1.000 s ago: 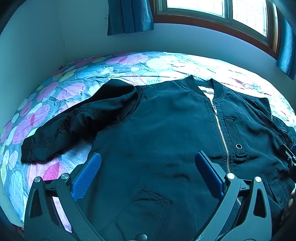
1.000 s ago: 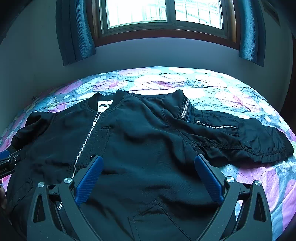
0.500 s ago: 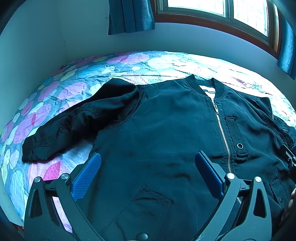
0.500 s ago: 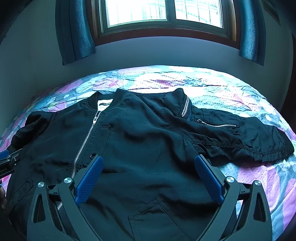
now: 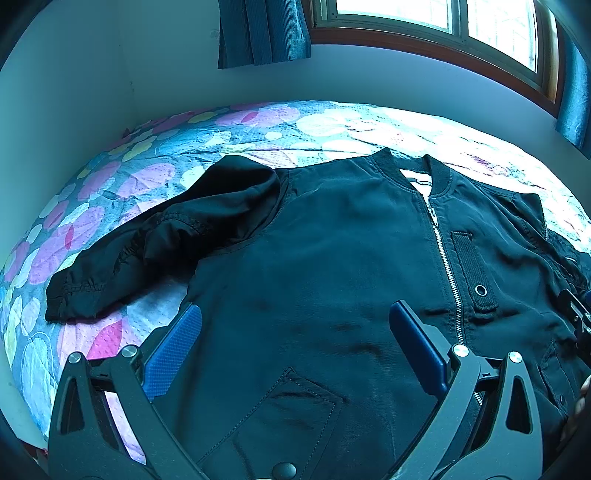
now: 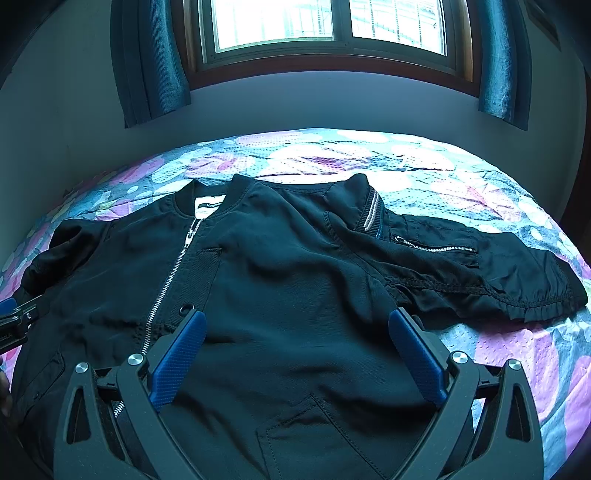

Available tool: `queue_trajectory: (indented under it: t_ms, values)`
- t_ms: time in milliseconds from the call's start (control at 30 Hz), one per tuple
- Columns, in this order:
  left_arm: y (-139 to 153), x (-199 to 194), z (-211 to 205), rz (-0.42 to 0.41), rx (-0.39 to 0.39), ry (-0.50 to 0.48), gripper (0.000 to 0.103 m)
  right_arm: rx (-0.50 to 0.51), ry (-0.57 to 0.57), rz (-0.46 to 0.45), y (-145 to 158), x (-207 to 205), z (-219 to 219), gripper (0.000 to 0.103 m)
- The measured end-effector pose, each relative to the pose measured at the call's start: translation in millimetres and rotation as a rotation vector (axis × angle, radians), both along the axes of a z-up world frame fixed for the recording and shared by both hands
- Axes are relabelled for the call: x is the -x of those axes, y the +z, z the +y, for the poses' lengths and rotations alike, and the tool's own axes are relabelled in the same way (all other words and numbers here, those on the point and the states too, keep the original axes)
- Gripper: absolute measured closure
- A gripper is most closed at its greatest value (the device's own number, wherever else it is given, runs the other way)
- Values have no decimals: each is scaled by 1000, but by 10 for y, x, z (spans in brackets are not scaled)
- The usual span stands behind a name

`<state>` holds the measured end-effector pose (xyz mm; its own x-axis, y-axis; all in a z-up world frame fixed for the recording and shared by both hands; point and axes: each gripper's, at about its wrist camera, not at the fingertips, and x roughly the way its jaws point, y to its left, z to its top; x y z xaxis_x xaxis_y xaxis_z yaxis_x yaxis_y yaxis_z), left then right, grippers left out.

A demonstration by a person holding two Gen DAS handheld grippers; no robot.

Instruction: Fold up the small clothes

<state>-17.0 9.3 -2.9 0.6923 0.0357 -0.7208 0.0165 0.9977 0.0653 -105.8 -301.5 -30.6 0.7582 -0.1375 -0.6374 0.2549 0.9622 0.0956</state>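
Left wrist view: the left claw (image 5: 295,325) is spread wide, its two blue pads (image 5: 171,354) well apart and gripping nothing, positioned over the lower front panel of a black bomber jacket (image 5: 332,266). The jacket lies face up and zipped on a bed covered by a floral bedspread (image 5: 110,192), with the ribbed collar (image 5: 413,166) toward the far wall. One sleeve (image 5: 147,251) extends to the left across the bedspread, its gathered cuff (image 5: 70,299) lying flat on the cover. The silver zipper (image 5: 445,258) runs down the front, and just beside it sits a textured chest tab with a metal eyelet (image 5: 481,290). A slanted pocket (image 5: 295,406) is visible on the panel between the claw's arms. Part of the right claw (image 5: 576,314) enters at the right edge of the frame; its state cannot be determined from this view. A window with a wooden frame (image 5: 443,33) and a blue curtain (image 5: 262,33) occupy the wall behind the bed. Right wrist view: the right claw (image 6: 297,328) is likewise fully spread, blue pads (image 6: 415,356) apart, gripping nothing, over the other front panel of the jacket (image 6: 295,280). The second sleeve (image 6: 461,269) extends to the right and carries a small zippered pocket (image 6: 436,247). The white neck label (image 6: 208,205) shows inside the collar. The tip of the left claw (image 6: 14,317) appears at the left edge.
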Motion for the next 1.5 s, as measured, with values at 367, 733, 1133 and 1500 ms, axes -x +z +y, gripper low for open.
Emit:
queue_trajectory:
  t_ms: [367,733,1133,1500]
  values:
    - [-1,11,17,2,-2,2,2,2,2,7,-15,3,18,5]
    - [-10,2,4,10,-10,1,2,3,2,11,-21,-1,27,5]
    - [-29,-37,-8,20,-13,7,2,-135,-16,-42,101,119,-402,5]
    - [-119,-147,42,49,-22,24,2,-509,-559,-208,-78,1437,-3206,5]
